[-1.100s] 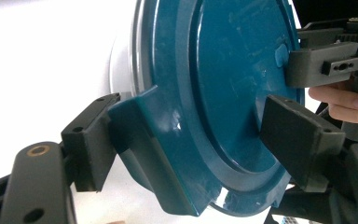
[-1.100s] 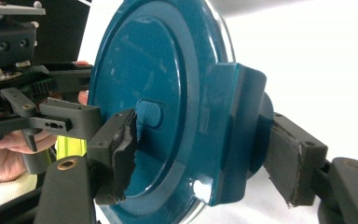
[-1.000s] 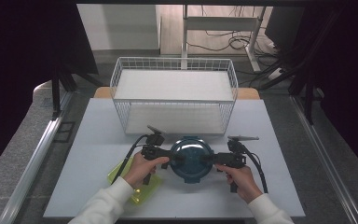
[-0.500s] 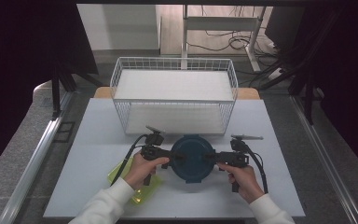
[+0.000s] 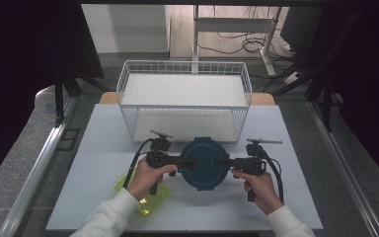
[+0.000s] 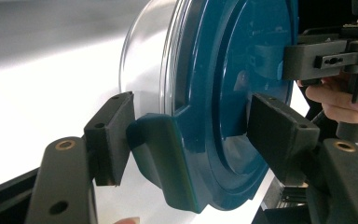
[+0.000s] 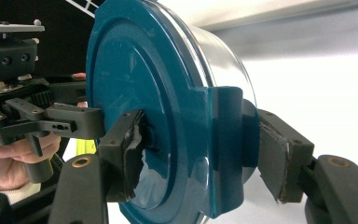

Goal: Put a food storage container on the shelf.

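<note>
While held over the surface [image 5: 103, 148]:
Basket [image 5: 185, 101]: white wire, at the far side of the surface, behind the container.
Container [image 5: 203, 164]: clear, round, teal-lidded, between both tongs.
Yellow-green item [image 5: 150, 202]: partly under left forearm.
Left tongs [image 6: 186, 140]: clamped on lid tab.
Right tongs [image 7: 200, 154]: clamped on opposite tab.

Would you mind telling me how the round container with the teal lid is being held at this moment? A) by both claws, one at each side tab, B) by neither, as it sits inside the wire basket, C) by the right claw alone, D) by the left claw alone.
A: the left claw and the right claw each clamp an opposite side tab of the container, which is in front of the wire basket.
</note>
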The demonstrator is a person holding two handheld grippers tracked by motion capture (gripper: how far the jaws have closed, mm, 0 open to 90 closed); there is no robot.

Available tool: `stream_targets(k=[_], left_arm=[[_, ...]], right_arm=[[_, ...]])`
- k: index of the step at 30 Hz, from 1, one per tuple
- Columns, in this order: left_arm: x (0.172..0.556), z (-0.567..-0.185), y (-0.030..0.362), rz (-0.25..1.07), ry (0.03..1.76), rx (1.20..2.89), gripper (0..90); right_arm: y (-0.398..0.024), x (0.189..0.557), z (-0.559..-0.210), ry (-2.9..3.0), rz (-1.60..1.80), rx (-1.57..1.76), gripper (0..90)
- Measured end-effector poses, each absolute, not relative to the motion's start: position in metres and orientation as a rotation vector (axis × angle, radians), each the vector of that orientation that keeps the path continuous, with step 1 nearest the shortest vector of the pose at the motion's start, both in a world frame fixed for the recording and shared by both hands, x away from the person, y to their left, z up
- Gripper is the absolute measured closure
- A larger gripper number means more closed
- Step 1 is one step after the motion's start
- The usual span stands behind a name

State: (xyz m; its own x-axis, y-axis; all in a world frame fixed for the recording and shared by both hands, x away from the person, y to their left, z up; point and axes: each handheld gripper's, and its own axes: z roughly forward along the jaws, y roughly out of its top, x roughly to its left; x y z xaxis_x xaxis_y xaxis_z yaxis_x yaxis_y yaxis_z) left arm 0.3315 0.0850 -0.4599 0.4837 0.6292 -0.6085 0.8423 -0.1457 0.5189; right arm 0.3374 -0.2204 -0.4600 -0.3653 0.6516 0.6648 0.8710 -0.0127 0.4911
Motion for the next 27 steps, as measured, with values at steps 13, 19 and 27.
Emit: stream_targets(k=[13, 19, 27], left_arm=[[0.329, -0.428, 0.096, -0.227, 1.196, 1.839, 34.2], [0.329, -0.407, 0.103, -0.182, 1.175, 1.844, 34.3], [0.330, -0.377, 0.110, -0.121, 1.154, 1.829, 34.3]], right_arm=[[-0.210, 0.340, -0.428, -2.076, -1.417, -1.538, 37.5], [-0.204, 0.343, -0.411, -2.096, -1.455, -1.515, 37.5], [-0.196, 0.348, -0.381, -2.136, -1.518, -1.466, 37.5]])
